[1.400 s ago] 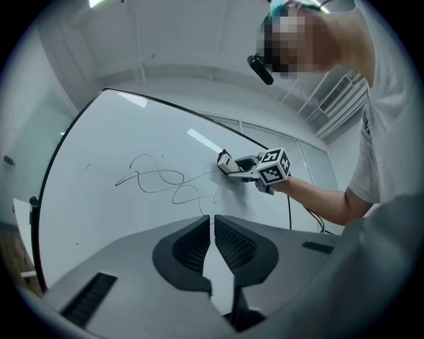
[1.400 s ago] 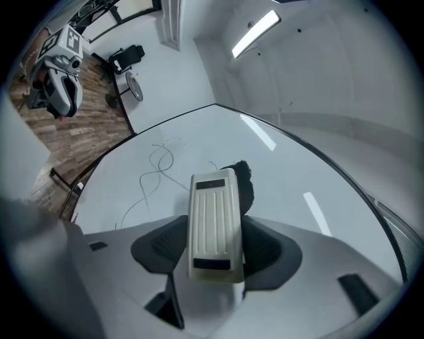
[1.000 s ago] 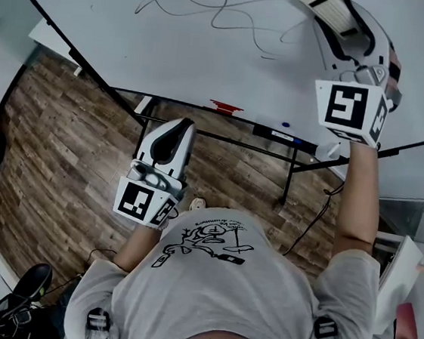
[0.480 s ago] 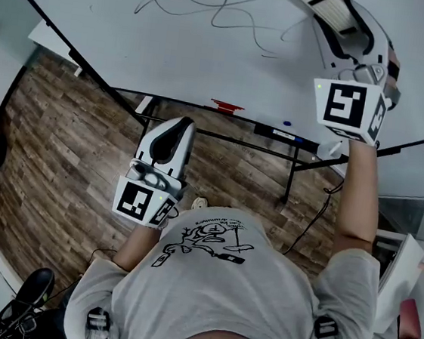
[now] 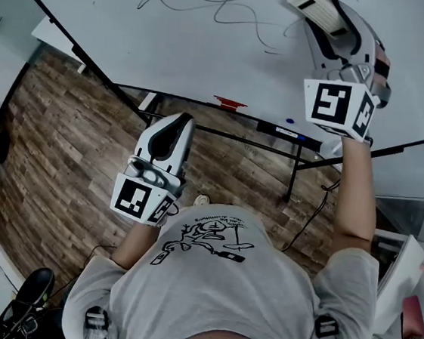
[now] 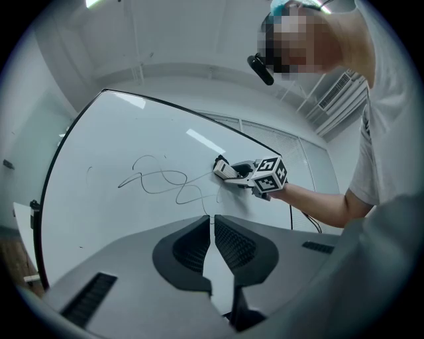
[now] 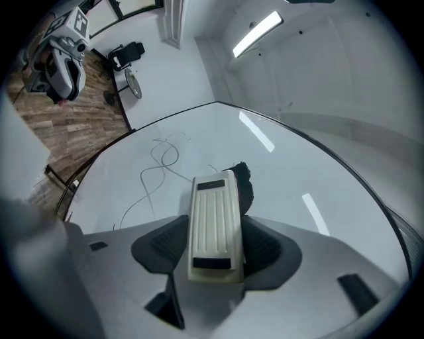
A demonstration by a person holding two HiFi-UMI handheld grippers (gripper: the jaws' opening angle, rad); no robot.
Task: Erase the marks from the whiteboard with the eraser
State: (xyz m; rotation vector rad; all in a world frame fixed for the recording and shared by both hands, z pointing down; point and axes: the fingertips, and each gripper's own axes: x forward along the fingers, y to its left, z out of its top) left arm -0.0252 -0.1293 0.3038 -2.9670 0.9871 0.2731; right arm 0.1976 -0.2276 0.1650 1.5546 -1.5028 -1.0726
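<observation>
Below me the floor (image 5: 56,139) is dark wood planks. A black cable (image 5: 317,211) trails across it beside thin black stand legs (image 5: 291,178). The walls (image 7: 165,66) around me are plain white. A long strip light (image 7: 256,33) glows on the ceiling, and a slatted vent (image 6: 335,99) sits high up.

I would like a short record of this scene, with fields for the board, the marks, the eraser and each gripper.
board: whiteboard, mostly clean
marks: one thin scribbled line, not yet erased
eraser: pale back, dark felt toward the board, beside the line's right end
right gripper: jaws shut on the eraser
left gripper: jaws together, empty, held away from the board
</observation>
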